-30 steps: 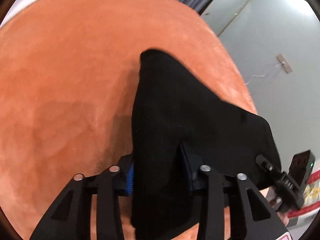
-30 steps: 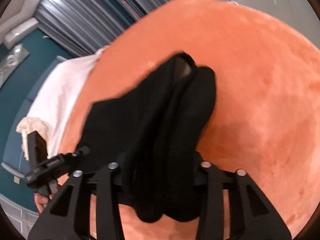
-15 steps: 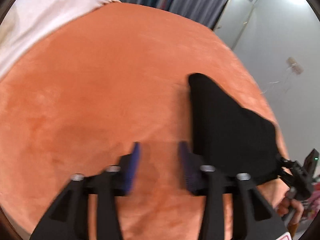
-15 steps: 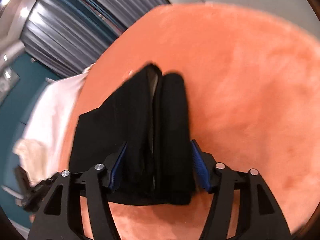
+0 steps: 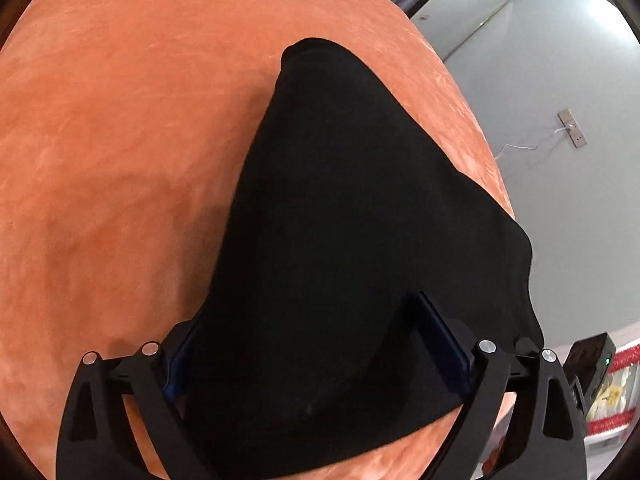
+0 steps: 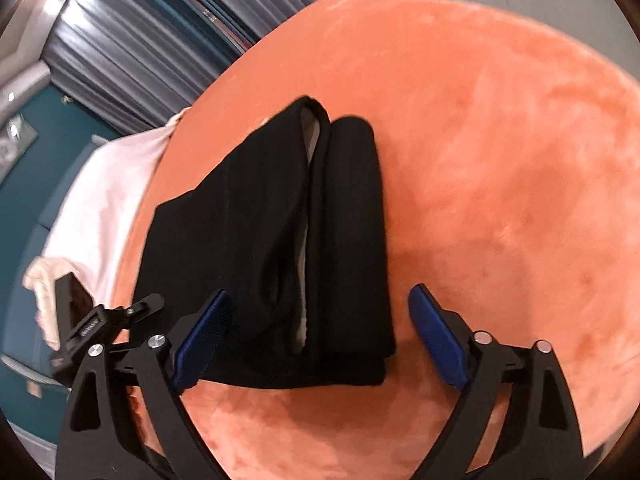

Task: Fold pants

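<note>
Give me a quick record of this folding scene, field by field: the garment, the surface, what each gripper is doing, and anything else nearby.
garment: black pants, folded into a layered bundle
surface: orange plush cover, pants lying on it
left gripper: jaws just opened wide, pants between them, pads not pressing
right gripper: jaws just opened wide, straddling the near end of the pants
nearby: white cloth beside the orange cover
fold status: pants released, lying in a compact stack
</note>
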`<state>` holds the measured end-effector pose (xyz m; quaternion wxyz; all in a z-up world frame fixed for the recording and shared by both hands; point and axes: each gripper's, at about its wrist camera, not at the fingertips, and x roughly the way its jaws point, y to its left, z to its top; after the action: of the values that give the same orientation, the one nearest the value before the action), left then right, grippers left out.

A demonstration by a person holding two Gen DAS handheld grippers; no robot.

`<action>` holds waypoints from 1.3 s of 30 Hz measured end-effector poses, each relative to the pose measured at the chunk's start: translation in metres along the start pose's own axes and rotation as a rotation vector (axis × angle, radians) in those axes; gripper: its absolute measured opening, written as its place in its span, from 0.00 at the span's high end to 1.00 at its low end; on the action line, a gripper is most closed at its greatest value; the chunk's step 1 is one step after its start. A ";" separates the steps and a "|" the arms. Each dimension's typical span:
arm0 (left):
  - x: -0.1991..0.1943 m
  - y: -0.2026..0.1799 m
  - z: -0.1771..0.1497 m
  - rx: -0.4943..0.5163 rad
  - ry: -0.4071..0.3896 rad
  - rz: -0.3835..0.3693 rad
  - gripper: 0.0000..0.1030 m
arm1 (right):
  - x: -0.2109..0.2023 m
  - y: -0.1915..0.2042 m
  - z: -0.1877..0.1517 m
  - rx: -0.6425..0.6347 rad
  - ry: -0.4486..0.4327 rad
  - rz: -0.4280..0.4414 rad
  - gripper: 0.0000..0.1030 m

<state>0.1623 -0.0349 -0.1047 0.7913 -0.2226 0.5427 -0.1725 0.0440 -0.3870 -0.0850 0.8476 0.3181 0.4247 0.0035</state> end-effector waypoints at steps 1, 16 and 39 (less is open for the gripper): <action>0.000 -0.001 0.001 0.006 -0.010 -0.003 0.16 | 0.003 0.001 0.002 -0.004 -0.004 0.010 0.12; -0.134 0.006 -0.015 0.204 -0.253 0.128 0.46 | 0.004 0.072 0.001 -0.190 0.023 0.201 0.48; -0.137 0.028 -0.055 0.180 -0.342 0.541 0.22 | 0.049 0.081 0.045 -0.114 -0.097 -0.068 0.93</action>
<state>0.0633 0.0499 -0.0298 0.9045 -0.0252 0.4242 0.0365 0.1291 -0.3330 -0.0568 0.8836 0.2542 0.3928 -0.0166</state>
